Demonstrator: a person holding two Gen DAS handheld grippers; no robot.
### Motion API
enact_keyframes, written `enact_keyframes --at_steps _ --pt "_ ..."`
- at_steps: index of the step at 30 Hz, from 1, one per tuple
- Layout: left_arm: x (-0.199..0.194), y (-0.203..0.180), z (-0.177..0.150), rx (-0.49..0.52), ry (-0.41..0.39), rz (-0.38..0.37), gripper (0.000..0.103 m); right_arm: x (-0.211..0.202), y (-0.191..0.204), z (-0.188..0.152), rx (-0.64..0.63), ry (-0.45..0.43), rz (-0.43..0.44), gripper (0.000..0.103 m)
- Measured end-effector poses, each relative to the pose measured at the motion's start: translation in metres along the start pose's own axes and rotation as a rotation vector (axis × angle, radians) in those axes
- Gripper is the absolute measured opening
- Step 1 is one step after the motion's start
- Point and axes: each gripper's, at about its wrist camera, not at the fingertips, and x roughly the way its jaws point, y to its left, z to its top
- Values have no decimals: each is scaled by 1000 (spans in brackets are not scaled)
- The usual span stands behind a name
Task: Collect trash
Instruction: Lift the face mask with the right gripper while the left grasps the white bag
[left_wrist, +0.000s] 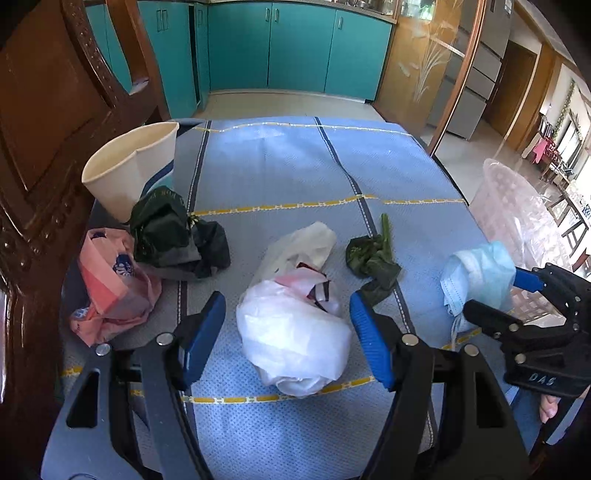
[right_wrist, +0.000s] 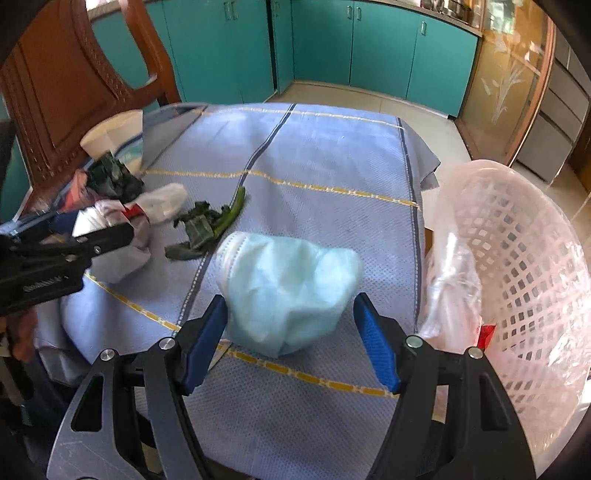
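1. Fingers on my left gripper (left_wrist: 288, 325) stood spread wide around the white plastic bag (left_wrist: 295, 332), blue pads on either side and neither pressing on it; the bag lay crumpled on the tabletop (left_wrist: 280, 166), so nothing was held yet.
2. My right gripper (right_wrist: 291, 332) was spread about as wide, straddling the crumpled blue face mask (right_wrist: 288, 288). Its left finger looked close to the mask, but I could not tell whether it touched.
3. To do this well, I judged each gripper needed to sink until its pads flanked the thickest part of its bundle, then close slowly; thin film and soft fabric slip out of a shallow pinch.
4. I reckoned the tablecloth was the hazard: fingertips driven too low could snag the weave and drag it.
5. The pink basket (right_wrist: 524, 266) stood just beside the table's right edge, nearest the mask, so that piece was the easy drop.
6. The pink bag (left_wrist: 114, 284), dark bag (left_wrist: 173, 236), wilted greens (left_wrist: 373, 258) and paper cup (left_wrist: 129, 166) were left for later.
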Motion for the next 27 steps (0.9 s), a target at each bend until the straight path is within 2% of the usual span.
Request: enact_keyframes --at_steps 8,9,10,13,15,17,20,27 --pt "9 -2 -3 6 14 5 70 17 14 -1 -41 25 -3 68" --pt "10 -3 -3 7 16 5 70 17 16 -2 -46 23 0 61" --pt "12 -3 -3 7 17 6 67 18 19 -2 -53 22 1 46" --pt "14 -4 -3 15 23 15 53 16 21 -2 -69 10 -16 31" --pt "13 -3 -3 15 15 21 47 11 19 -1 -57 -6 1 28" --pt "10 0 -2 2 7 20 43 5 18 0 -53 -22 2 27" --pt "2 1 -1 -3 -16 35 42 -7 20 2 -66 -51 -10 26" --pt "-38 -6 13 26 -127 64 42 -44 20 8 -85 -144 -30 26"
